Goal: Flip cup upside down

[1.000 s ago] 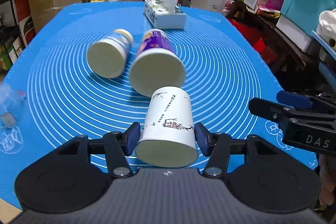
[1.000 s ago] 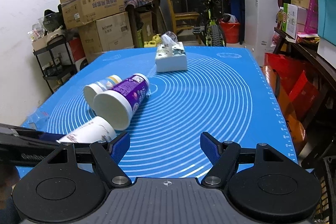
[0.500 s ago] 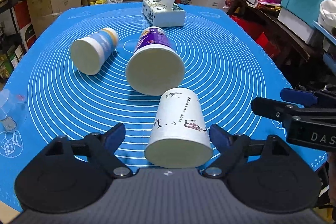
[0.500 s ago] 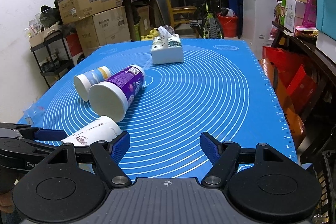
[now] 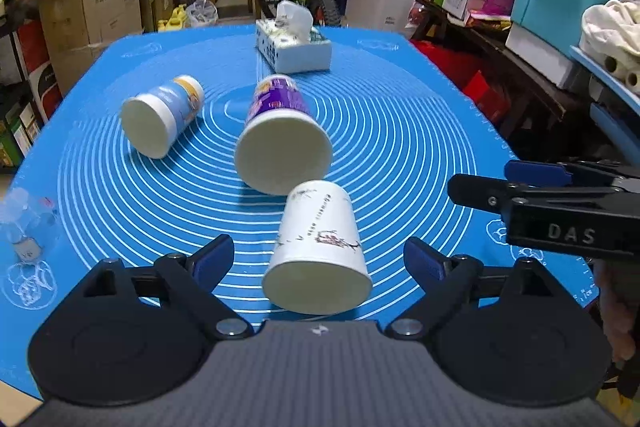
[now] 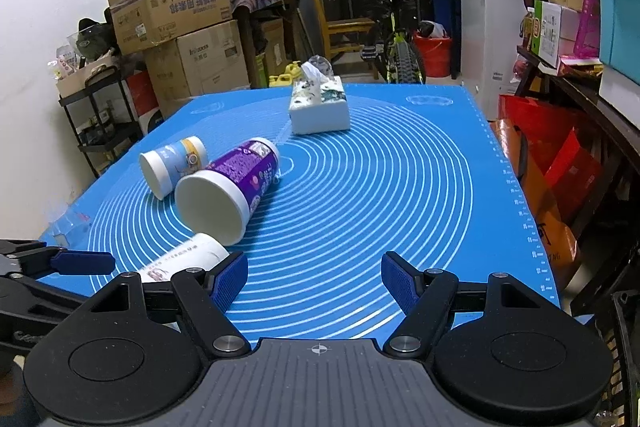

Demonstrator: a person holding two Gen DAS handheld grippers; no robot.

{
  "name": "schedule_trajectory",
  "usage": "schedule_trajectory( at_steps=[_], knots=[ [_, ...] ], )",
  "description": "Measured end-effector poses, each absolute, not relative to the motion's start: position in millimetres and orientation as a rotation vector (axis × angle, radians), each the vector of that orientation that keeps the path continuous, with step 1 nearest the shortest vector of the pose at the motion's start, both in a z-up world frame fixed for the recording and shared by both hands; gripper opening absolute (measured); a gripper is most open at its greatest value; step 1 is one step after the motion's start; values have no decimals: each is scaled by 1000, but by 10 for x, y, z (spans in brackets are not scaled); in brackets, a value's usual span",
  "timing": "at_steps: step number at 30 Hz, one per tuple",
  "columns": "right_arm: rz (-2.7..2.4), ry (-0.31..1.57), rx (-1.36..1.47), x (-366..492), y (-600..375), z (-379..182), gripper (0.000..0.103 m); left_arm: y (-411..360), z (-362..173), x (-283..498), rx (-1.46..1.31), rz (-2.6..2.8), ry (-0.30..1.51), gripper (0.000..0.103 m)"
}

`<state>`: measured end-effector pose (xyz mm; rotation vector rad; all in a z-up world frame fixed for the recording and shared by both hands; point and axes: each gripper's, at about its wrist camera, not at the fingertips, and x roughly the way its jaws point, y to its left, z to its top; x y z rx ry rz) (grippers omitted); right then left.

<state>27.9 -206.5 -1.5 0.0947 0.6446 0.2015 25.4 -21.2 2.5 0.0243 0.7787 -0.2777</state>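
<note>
- White paper cup (image 5: 318, 247) with dark print lies on its side on the blue mat (image 5: 400, 147), wide end toward my left camera, narrow end just beside the purple cup.
- My left gripper (image 5: 319, 261): fingers spread wide, one on each side of the cup, neither touching it.
- My right gripper (image 6: 315, 277): fingers apart, nothing between them, over bare mat to the cup's right.
- Purple cup (image 5: 280, 135) and blue-and-yellow cup (image 5: 160, 121) also on their sides, farther out.
- Tissue box (image 5: 294, 47) near the mat's far edge.
</note>
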Motion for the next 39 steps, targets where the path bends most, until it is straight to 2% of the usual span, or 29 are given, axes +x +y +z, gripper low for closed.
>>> schedule_trajectory(
  at_steps=[12, 28, 31, 32, 39],
  knots=[
    [337, 781, 149, 589, -1735, 88, 82, 297, 88, 365, 25, -143, 747, 94],
    [345, 1155, 335, 1330, -1279, -430, 82, 713, -148, 477, -32, -34, 767, 94],
    [355, 1169, 356, 1351, -1270, -439, 76, 704, -151, 481, -39, -45, 769, 94],
    [366, 1172, 363, 1349, -1259, -435, 69, 702, -152, 479, -40, -48, 769, 94],
    [387, 1085, 317, 1201, -1264, -349, 66, 702, -127, 457, -61, -60, 758, 94]
  ],
)
